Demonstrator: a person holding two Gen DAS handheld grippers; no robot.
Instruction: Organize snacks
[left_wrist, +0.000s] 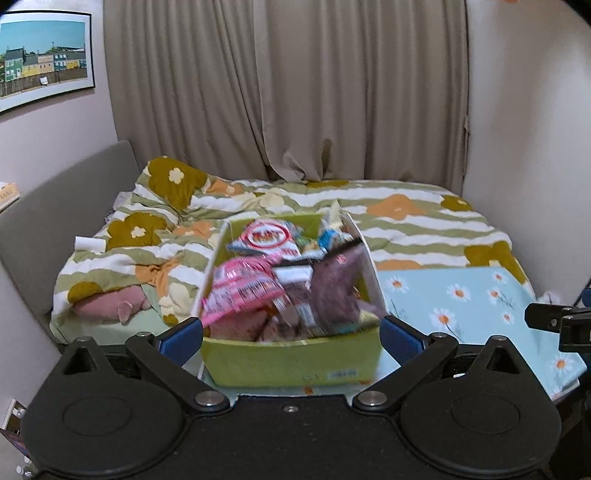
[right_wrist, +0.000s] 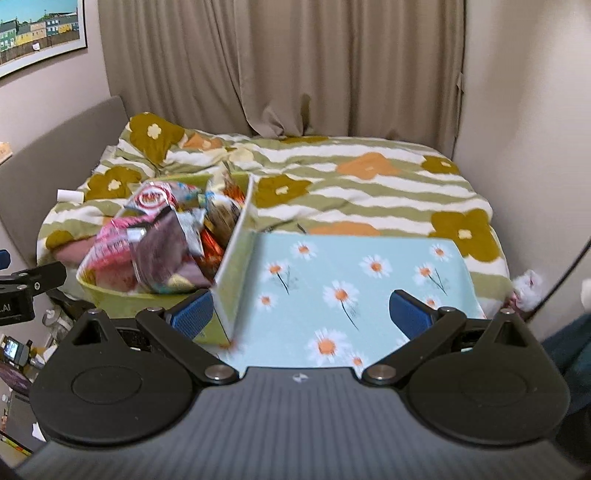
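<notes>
Both of your claws point toward a bed covered by a green, white and orange flowered duvet (right_wrist: 369, 184), with beige curtains (left_wrist: 295, 92) behind it. On a pale blue board printed with daisies (right_wrist: 351, 280), lying at the near end of the bed, stands one green cardboard box (left_wrist: 291, 358) with tall white-faced sides. It is heaped with snack packets (left_wrist: 280, 280): you can make out one pink packet (left_wrist: 240, 288), one white bag with a red ring on it (left_wrist: 266, 236), one dark purplish packet (right_wrist: 166, 251), and some orange wrappers (right_wrist: 212, 243) deeper in, seen from the right camera. The rest are too blurred and piled up to count, though there are clearly several more. Your left claw (left_wrist: 291, 334) has its blue pads spread wide on either side of the box's near end, gripping nothing as far as can be seen. Your right claw (right_wrist: 303, 312) is also spread apart, its left pad just beside the box's near corner, its right pad over the daisy board, and it holds nothing. No loose packets show on the board or duvet. The snacks lie jumbled in the box, not in rows, so this fits either snacks just gathered into the box, or a full box waiting to be sorted out. One pink soft toy (left_wrist: 110, 306) lies tucked at the duvet's left edge, and one framed picture (left_wrist: 40, 59) hangs on the wall.
</notes>
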